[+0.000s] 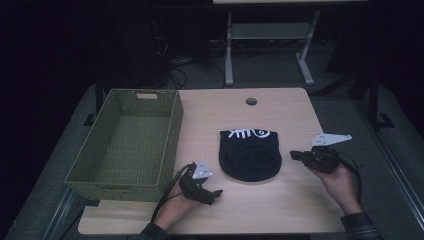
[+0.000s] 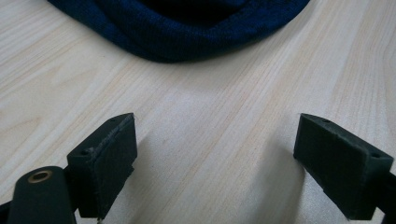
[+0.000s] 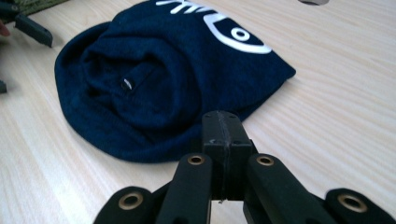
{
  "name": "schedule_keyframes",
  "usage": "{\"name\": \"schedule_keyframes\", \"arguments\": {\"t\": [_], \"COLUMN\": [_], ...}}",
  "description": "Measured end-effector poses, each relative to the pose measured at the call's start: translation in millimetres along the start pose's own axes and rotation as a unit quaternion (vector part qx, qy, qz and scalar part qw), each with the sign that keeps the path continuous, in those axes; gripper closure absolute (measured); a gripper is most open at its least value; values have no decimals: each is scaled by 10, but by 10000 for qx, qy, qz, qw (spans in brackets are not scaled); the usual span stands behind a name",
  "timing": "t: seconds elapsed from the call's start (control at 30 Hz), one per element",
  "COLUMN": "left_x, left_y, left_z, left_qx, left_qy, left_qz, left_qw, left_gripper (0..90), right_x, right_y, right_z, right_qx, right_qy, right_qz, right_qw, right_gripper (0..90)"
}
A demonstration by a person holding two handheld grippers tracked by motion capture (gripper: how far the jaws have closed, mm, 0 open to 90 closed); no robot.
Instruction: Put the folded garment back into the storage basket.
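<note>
Here the green basket (image 1: 131, 141) holds nothing; left gripper (image 1: 212, 194) gapes wide, right gripper (image 1: 296, 155) is pressed closed beside the dark beanie (image 1: 249, 155).

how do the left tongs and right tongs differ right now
The left tongs stand wide open with bare table between the jaws; the right tongs are shut, pads pressed together on nothing. The left tongs sit at the near left of the dark blue hat, close to the green basket; the right tongs sit on the hat's right side. Both point at the hat, neither touches it, and each carries a grey three-cornered plate.
</note>
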State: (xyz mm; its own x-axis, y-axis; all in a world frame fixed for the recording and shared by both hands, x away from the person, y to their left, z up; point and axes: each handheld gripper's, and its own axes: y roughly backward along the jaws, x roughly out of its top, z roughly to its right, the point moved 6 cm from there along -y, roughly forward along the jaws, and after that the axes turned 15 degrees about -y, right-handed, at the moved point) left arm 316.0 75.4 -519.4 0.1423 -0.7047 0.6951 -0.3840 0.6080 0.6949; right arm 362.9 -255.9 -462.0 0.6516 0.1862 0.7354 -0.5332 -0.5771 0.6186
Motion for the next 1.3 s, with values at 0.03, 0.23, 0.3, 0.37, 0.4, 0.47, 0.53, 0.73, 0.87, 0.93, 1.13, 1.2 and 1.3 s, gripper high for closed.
{"name": "schedule_keyframes", "arguments": {"t": [0.03, 0.23, 0.3, 0.37, 0.4, 0.47, 0.53, 0.73, 0.87, 0.93, 1.13, 1.2, 1.3], "left_x": [0, -2, 1, 2, 2, 2, 0, 1, 2, 2, 1, 2, 1], "left_y": [0, 2, -2, -2, -1, -1, 3, 4, 4, 4, 4, 4, 5], "left_z": [0, -1, 0, 1, 1, -2, -4, -2, -2, -2, -3, -2, -2], "left_qx": [0, -7, 4, 6, 6, 9, 5, -5, -4, -4, -5, -4, -4], "left_qy": [0, -17, 5, 13, 5, -9, -27, -13, -15, -14, -18, -12, -16], "left_qz": [-1, -14, 5, 13, 13, 10, -13, -18, -17, -18, -21, -16, -21], "left_qw": [10000, 10000, 10000, 10000, 10000, 10000, 10000, 10000, 10000, 10000, 10000, 10000, 10000], "left_gripper": [124, 124, 124, 124, 124, 124, 124, 124, 124, 124, 124, 124, 124], "right_x": [22, 149, 189, 203, 220, 262, 341, 490, 543, 594, 674, 718, 776], "right_y": [-13, -85, -108, -124, -141, -172, -228, -356, -440, -519, -660, -706, -805], "right_z": [-4, 11, 18, 27, 34, 40, 53, 105, 140, 154, 198, 217, 270], "right_qx": [14, 17, 76, 82, 54, 42, 62, 6, -41, -70, -76, -64, -53], "right_qy": [14, 138, 91, 68, 76, 121, 164, 154, 161, 148, 81, 100, 73], "right_qz": [-2, -57, 5, -17, -37, -67, -23, -26, -90, -91, -126, -79, -139], "right_qw": [10000, 9999, 9999, 9999, 9999, 9999, 9998, 9999, 9998, 9998, 9999, 9999, 9999], "right_gripper": [900, 900, 900, 900, 900, 900, 900, 900, 900, 900, 900, 900, 900]}}
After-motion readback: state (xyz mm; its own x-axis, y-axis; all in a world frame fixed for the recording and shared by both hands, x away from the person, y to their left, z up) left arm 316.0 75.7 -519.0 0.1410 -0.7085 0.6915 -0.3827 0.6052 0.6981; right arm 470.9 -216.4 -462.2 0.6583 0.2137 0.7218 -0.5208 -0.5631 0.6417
